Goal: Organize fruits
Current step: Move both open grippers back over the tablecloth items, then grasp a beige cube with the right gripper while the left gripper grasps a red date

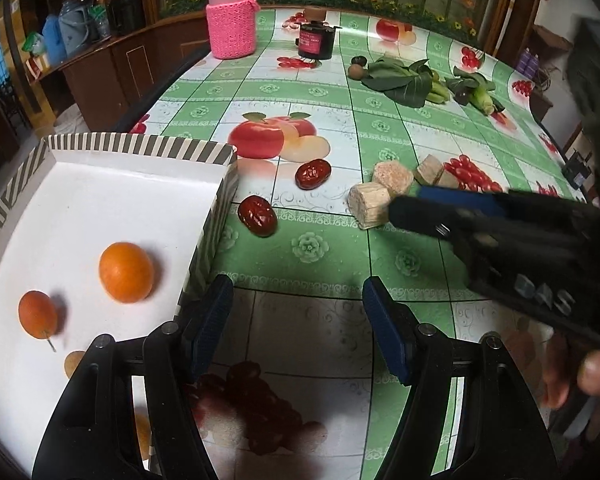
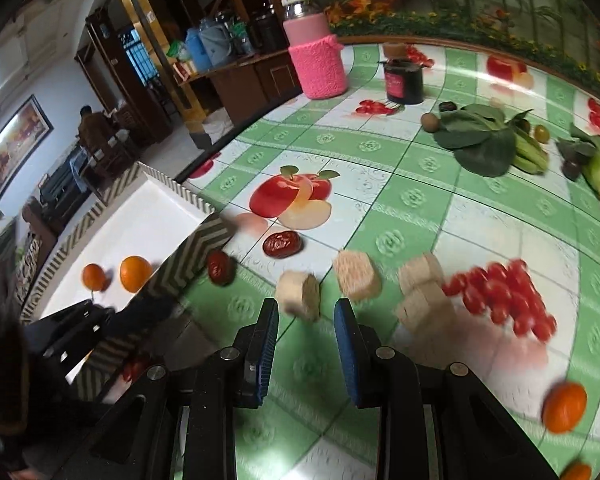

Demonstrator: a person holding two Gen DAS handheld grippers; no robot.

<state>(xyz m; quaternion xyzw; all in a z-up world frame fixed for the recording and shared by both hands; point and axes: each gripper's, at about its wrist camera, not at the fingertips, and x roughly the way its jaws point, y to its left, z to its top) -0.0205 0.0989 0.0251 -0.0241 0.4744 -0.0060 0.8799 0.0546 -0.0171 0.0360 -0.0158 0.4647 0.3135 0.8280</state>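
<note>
Both claws are seen empty: the left claw (image 1: 298, 312), at the lower middle of its view, is spread wide over bare counter (image 1: 308, 344) just right of the striped tray (image 1: 140, 148); the right claw (image 2: 306, 340) is held narrow, nothing between its blue pads, with a cork-like block (image 2: 300, 294) just above its tips. Two oranges (image 1: 126, 272) (image 1: 38, 314) are lain inside the tray at lower left; two red dates (image 1: 313, 174) (image 1: 257, 216) are left on the counter beside the tray's right wall; another orange (image 2: 564, 408) is seen blurred at the lower right of the right view. Leafy greens (image 1: 400, 80) and a pink bottle (image 1: 231, 20) are set along the upper frame.
</note>
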